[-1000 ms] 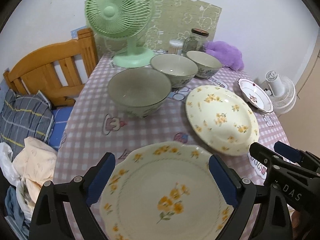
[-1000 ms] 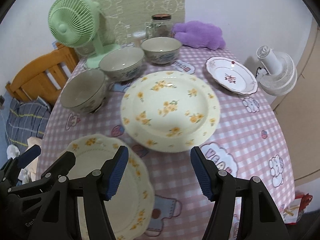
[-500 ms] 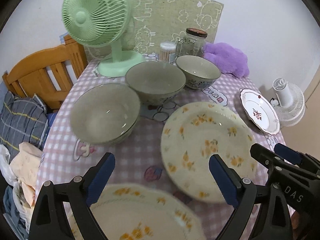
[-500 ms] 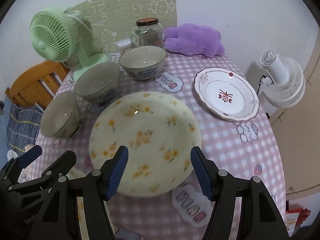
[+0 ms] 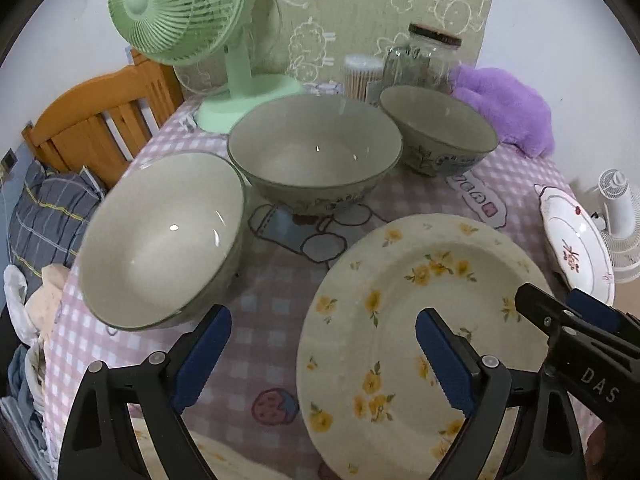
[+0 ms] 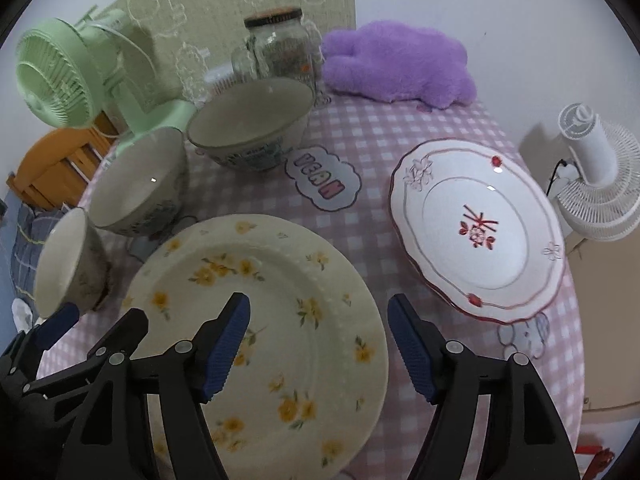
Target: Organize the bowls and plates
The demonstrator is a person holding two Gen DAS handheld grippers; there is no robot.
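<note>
Three grey-green bowls stand in a row on the pink checked table: a near one (image 5: pixel 160 236) (image 6: pixel 66 264), a middle one (image 5: pixel 314 152) (image 6: pixel 138 184) and a far one (image 5: pixel 438 132) (image 6: pixel 252 120). A cream plate with yellow flowers (image 5: pixel 420 320) (image 6: pixel 280 308) lies in front of both grippers. A white plate with red trim (image 6: pixel 476 228) (image 5: pixel 576 244) lies to the right. A second yellow-flowered plate's rim (image 5: pixel 208 458) shows at the bottom of the left wrist view. My left gripper (image 5: pixel 322 358) is open and empty. My right gripper (image 6: pixel 320 348) is open and empty above the cream plate.
A green desk fan (image 5: pixel 188 12) (image 6: pixel 60 76), a glass jar (image 5: pixel 424 60) (image 6: pixel 280 48) and a purple plush (image 5: pixel 504 108) (image 6: pixel 396 64) stand at the table's back. A wooden chair (image 5: pixel 100 120) is on the left, a white fan (image 6: pixel 596 176) off the right edge.
Both grippers have moved forward over the table toward the bowls and plates. The near yellow-flowered plate has slid almost out of the left view. Both stay open.
</note>
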